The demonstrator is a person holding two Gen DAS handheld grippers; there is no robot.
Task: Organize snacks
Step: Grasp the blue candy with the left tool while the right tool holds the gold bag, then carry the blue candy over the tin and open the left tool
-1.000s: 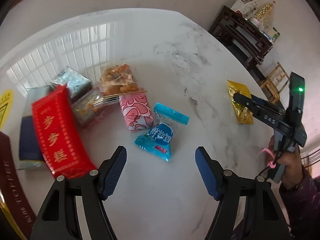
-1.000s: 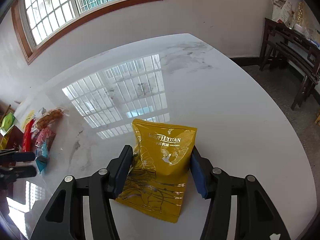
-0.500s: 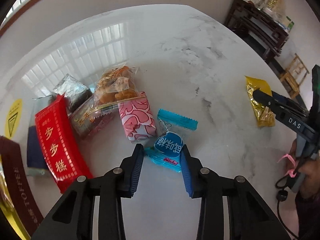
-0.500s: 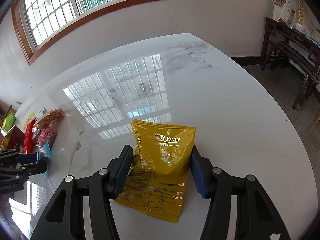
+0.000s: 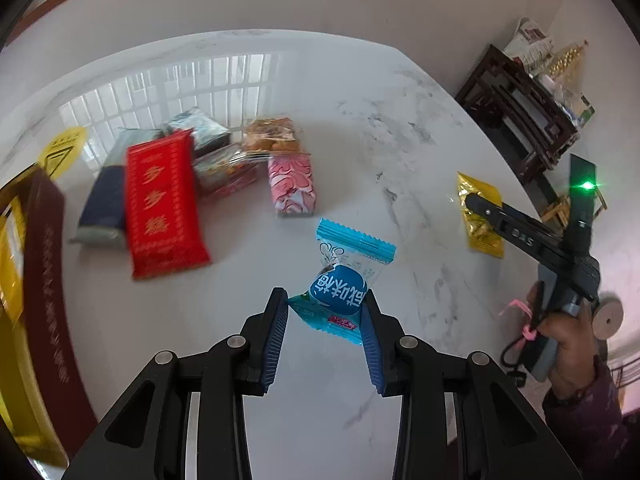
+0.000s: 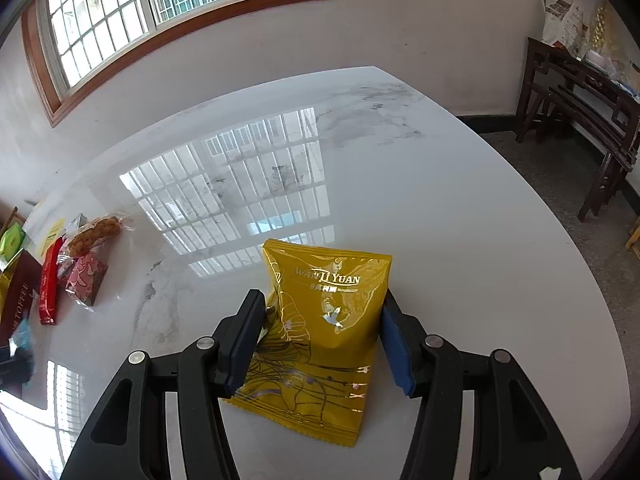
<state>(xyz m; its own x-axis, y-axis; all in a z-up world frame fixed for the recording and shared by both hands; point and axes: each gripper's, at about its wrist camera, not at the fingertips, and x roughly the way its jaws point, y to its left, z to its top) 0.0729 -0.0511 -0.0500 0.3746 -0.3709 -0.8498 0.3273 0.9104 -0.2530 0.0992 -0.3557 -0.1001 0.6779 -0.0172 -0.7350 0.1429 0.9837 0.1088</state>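
Observation:
My left gripper (image 5: 325, 312) is shut on a blue candy packet (image 5: 340, 286) and holds it lifted above the white marble table (image 5: 360, 128). My right gripper (image 6: 323, 320) is shut on a yellow snack bag (image 6: 324, 320) that stands with its lower edge on the table; this bag also shows in the left wrist view (image 5: 478, 216), at the right gripper's tip (image 5: 472, 202). A cluster of snacks lies to the left: a red packet (image 5: 160, 204), a pink packet (image 5: 292, 184), a clear bag of fried snacks (image 5: 272, 140).
A dark red toffee box (image 5: 44, 280) stands at the table's left edge. A yellow warning sticker (image 5: 62, 148) is on the table. A dark wooden shelf (image 5: 524, 112) with bags stands beyond the table's right edge. A window (image 6: 160, 8) is in the far wall.
My left gripper moved forward, shut on the blue candy packet and lifted it off the table to the right. The right gripper and yellow bag stayed still.

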